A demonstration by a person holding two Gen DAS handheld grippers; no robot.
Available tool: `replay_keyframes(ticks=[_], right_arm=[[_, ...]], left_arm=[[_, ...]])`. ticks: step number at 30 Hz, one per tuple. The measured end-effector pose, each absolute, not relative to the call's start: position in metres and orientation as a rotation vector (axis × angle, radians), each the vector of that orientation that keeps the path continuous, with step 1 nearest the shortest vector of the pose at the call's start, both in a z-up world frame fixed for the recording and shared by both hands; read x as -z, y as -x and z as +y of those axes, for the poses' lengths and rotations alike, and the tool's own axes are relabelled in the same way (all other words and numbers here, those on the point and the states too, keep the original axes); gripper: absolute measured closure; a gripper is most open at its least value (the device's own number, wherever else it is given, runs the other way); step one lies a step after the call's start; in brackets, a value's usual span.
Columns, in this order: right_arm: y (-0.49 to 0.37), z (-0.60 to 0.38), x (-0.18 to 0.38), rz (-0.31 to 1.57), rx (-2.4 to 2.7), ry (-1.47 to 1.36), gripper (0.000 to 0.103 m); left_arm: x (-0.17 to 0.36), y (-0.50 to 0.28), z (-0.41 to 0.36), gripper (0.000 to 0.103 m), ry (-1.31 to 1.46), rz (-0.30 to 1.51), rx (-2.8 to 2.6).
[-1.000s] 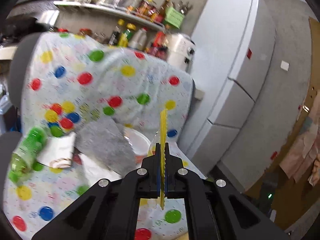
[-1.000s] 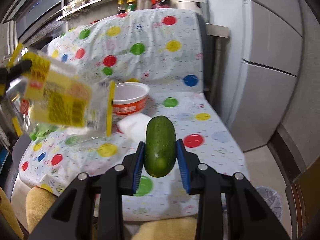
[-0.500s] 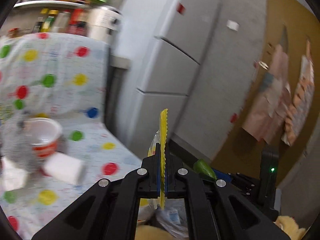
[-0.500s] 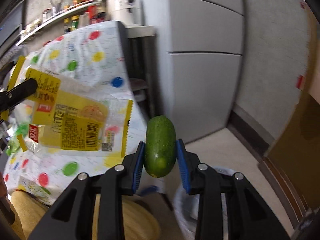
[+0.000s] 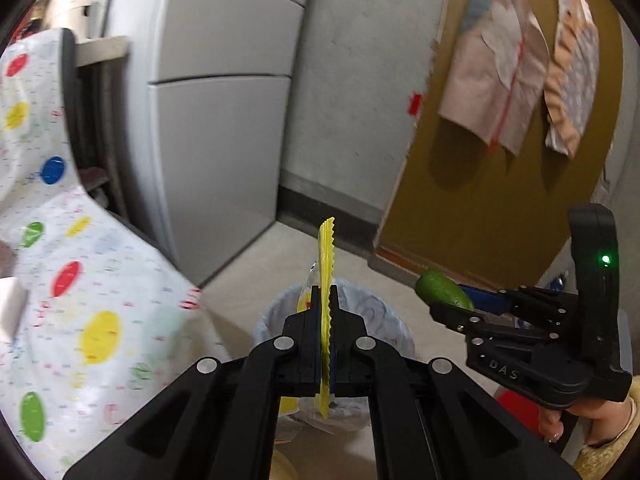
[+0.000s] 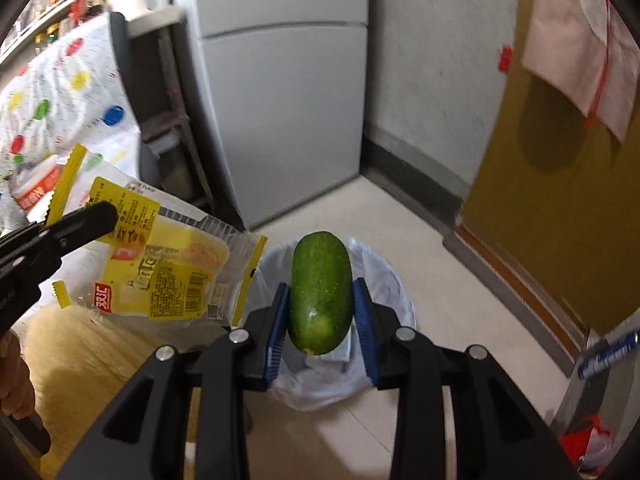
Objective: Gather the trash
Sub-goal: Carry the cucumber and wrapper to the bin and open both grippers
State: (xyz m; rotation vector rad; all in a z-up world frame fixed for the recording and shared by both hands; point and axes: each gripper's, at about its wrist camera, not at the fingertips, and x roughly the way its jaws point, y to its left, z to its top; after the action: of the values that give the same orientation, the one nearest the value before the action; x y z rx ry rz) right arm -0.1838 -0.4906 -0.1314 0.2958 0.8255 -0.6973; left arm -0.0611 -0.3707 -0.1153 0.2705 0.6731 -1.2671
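We hold two pieces of trash, one in each gripper, and both hang over the bin (image 6: 394,280) on the floor.

Our left gripper (image 5: 325,320) is clamped tight on the wrapper (image 5: 326,256). In the left view we see the wrapper only from its thin edge, a yellow zigzag strip standing straight up between the fingers. In the right view it shows flat: a yellow and clear packet (image 6: 160,264) pinched near one end, so most of it droops free. We pinch it by the edge because it is thin and floppy, and that way it should slip out easily when we let go. It sits just left of the bin's rim there, so it may need to go a bit further over the opening.

Our right gripper (image 6: 322,312) squeezes the cucumber (image 6: 320,292) around its middle, with a blue pad on each side. Holding it at the middle keeps it from tipping. The bin lies right below and ahead of these fingers, so the cucumber looks ready to drop.

The bin has a pale bag (image 5: 376,312) in it. Something white lies inside, but we cannot tell what it is.

The spotted cloth (image 5: 100,320) is off to the left of both grippers. More trash may wait there.

Next, we think, we open the fingers and let both things fall.
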Motion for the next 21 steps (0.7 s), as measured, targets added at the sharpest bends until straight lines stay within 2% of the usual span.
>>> replay_keyframes(ticks=[11,13,17,18,20,21], right_arm=[[0.165,-0.536,0.18,0.866,0.699,-0.399,0.071],[0.16,-0.545,0.185,0.873,0.699,-0.413,0.071],[0.154,-0.557,0.187,0.867,0.715,-0.419,0.07],[0.154,-0.559,0.186,0.862,0.718,-0.426,0.07],[0.154,-0.562,0.183,0.855,0.723,-0.431,0.07],[0.155,-0.562,0.181,0.849,0.727,-0.43,0.07]], left_arm=[[0.147,0.056,-0.436,0.1,-0.309,0.752,1.302],[0.148,0.052,-0.44,0.095,-0.307,0.759,1.29],[0.152,0.043,-0.446,0.094,-0.301,0.785,1.282],[0.153,0.042,-0.447,0.092,-0.296,0.791,1.281],[0.154,0.036,-0.448,0.081,-0.283,0.812,1.275],[0.154,0.034,-0.447,0.067,-0.275,0.818,1.269]])
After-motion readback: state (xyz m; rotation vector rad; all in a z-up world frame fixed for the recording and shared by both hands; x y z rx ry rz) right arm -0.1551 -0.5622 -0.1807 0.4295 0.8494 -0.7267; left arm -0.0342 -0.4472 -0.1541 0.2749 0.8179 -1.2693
